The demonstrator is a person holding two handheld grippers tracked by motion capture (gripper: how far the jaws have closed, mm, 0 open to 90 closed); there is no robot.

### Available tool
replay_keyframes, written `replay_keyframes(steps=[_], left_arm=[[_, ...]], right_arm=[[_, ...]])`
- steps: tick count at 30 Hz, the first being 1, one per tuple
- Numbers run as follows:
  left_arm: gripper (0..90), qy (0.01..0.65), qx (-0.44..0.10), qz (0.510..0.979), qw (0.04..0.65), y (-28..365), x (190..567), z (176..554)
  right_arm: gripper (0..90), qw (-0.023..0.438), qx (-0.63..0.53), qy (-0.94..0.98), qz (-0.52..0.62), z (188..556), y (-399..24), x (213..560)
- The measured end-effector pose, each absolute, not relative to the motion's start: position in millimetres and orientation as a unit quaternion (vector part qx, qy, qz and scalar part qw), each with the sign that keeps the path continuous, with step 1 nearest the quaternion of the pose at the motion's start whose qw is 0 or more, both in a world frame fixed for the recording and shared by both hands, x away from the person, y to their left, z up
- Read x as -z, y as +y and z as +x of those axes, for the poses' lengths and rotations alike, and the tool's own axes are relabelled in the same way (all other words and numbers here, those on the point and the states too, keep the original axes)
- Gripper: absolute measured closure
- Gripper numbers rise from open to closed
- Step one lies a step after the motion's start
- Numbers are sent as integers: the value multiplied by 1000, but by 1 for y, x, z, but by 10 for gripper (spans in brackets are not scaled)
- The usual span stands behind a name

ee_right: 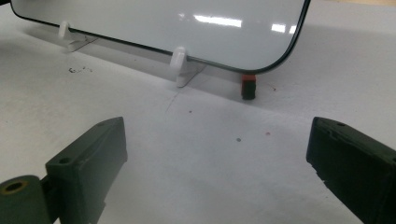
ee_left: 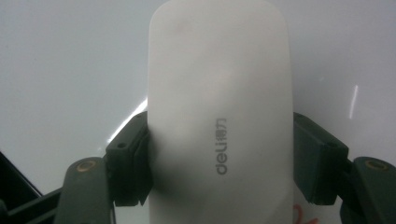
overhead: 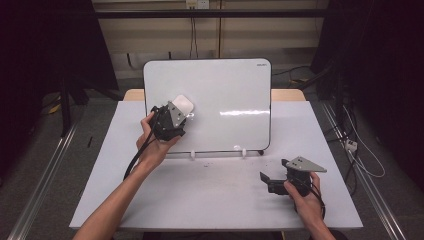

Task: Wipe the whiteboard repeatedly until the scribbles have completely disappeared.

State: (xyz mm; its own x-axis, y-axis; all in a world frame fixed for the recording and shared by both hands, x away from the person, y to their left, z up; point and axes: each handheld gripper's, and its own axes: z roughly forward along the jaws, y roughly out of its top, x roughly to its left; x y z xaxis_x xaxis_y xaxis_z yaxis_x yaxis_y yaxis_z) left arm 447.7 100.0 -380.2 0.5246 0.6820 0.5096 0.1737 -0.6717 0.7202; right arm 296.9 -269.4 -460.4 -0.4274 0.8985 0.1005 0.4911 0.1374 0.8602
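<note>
My left hand-held gripper pinches the eraser against the whiteboard. My right hand-held gripper rests spread above the surface.

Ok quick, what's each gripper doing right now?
Left gripper: shut on the white eraser, held against the whiteboard.
Right gripper: open, holding nothing, low over the table.

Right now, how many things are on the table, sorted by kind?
Whiteboard: 1
White eraser: 1
White board feet: 2
Small red-and-black thing behind the board's corner: 1
Grippers, left and right: 2
Total: 7
</note>
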Motion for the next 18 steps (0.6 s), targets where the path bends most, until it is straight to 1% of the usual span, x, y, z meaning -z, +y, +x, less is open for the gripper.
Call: replay_keyframes(steps=[14, 18], left_arm=[[311, 219, -409, 842, 274, 90, 409, 418], [311, 217, -407, 844, 274, 92, 410, 417]], right_arm=[[52, 230, -444, 718, 484, 297, -270, 460], [52, 230, -445, 718, 484, 296, -271, 460]])
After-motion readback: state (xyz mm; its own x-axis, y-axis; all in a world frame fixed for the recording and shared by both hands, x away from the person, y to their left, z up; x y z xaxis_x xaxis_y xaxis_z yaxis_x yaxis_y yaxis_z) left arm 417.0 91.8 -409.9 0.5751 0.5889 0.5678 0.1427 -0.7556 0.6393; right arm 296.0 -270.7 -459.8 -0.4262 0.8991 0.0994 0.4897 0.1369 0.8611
